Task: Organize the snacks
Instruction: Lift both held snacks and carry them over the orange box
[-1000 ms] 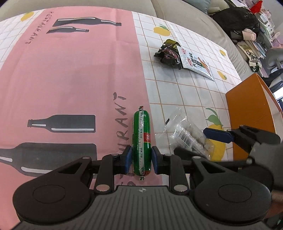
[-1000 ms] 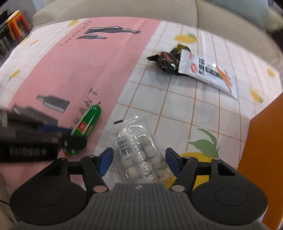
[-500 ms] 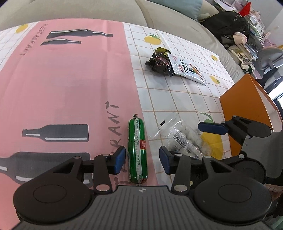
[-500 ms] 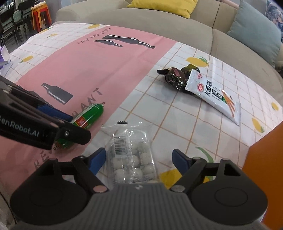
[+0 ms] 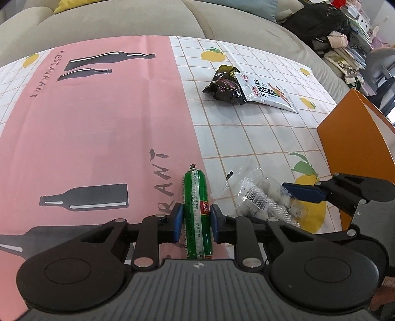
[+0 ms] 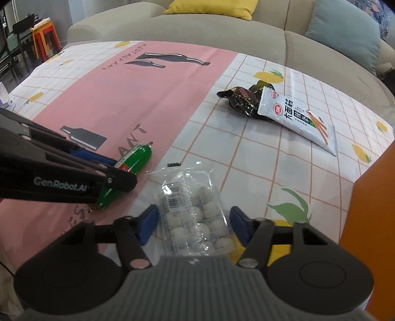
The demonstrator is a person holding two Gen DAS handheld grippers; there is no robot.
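The green sausage (image 5: 197,217) lies on the tablecloth (image 5: 111,128) at the seam where the pink band meets the white checked part, close to the near edge of the surface, and the clear bag of white balls (image 6: 195,212) lies just beside it on the checked part, also near that edge. Farther in, toward the far edge, a dark crumpled packet (image 6: 243,100) and a white snack packet (image 6: 298,121) lie touching, the white one overlapping the dark one. That makes four snacks, one of each kind, with one orange box (image 5: 355,138) at the right-hand edge. The cloth carries black bottle prints and lemon prints, and behind it runs a grey sofa (image 6: 197,27) with a yellow cushion (image 6: 212,6) and a blue-grey one (image 6: 343,34). The left gripper (image 5: 196,223) has just been closing, and its blue pads now clamp the sausage on both sides. The right gripper (image 6: 193,226) has also just been closing, its jaws straddling the bag, each pad at the wrapper's edge; whether they press it I cannot tell.
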